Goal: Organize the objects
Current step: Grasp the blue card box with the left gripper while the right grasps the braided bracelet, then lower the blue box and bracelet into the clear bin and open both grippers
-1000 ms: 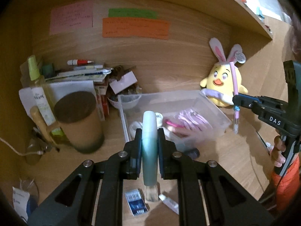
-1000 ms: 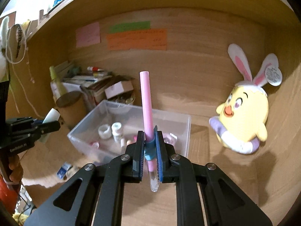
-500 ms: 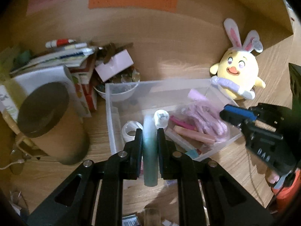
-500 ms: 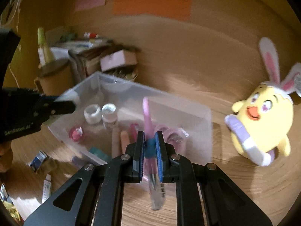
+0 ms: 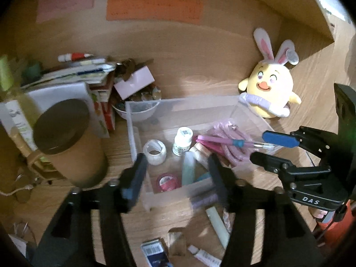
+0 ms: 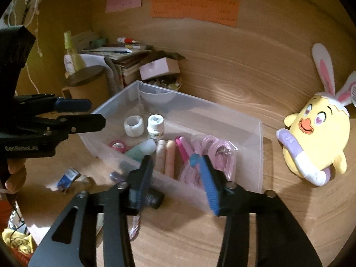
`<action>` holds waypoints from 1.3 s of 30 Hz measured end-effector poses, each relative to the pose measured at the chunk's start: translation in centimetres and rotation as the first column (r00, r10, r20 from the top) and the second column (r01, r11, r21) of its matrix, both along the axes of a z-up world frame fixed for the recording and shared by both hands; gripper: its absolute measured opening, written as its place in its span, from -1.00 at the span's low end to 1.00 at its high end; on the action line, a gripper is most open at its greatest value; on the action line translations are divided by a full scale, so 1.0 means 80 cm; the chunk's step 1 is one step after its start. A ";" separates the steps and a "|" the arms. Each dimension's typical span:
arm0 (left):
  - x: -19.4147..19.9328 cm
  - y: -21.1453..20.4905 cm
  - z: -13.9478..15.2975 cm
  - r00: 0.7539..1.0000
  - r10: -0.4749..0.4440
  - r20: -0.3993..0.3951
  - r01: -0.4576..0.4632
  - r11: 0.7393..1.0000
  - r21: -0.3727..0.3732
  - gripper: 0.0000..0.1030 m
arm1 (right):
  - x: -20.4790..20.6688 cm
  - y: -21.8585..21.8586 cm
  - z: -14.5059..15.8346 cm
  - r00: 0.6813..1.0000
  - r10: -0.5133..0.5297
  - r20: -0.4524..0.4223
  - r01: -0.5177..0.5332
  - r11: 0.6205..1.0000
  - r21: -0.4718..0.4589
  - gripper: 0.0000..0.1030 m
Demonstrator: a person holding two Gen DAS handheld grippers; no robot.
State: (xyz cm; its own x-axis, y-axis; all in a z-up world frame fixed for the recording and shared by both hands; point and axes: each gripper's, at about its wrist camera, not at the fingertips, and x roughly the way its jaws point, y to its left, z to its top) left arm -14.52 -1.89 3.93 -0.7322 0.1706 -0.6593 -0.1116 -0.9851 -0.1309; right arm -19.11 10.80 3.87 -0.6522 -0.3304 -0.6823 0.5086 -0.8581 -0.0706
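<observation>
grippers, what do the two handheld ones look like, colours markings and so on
Both are black two-finger tools with slotted triangular arms, silver screws and blue pads. The right gripper has white "DAS" lettering on its body; the left gripper reads "GenRobot.AI" in white. The blue pad of a right finger is ribbed. An orange sleeve shows beneath the hand gripping the right one.

Wooden desk (image 6: 278, 222), wood back panel (image 6: 255, 51) with coloured paper notes (image 6: 193, 9), shelf overhead (image 5: 289, 6), dim warm light
</observation>
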 end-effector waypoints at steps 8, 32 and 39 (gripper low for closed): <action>0.038 -0.023 -0.013 0.998 0.047 0.032 -0.046 0.999 -0.028 0.53 | 0.035 -0.002 -0.016 0.999 0.019 0.044 -0.018 1.000 -0.018 0.18; 0.089 -0.016 -0.105 0.974 -0.025 0.225 0.047 0.995 -0.089 0.11 | 0.008 -0.014 -0.097 0.952 -0.016 0.306 0.032 0.998 -0.049 -0.68; 0.090 -0.026 -0.106 0.976 -0.002 0.216 0.027 0.993 -0.114 -0.48 | 0.025 0.003 -0.100 0.966 -0.035 0.256 0.042 0.999 -0.020 -0.71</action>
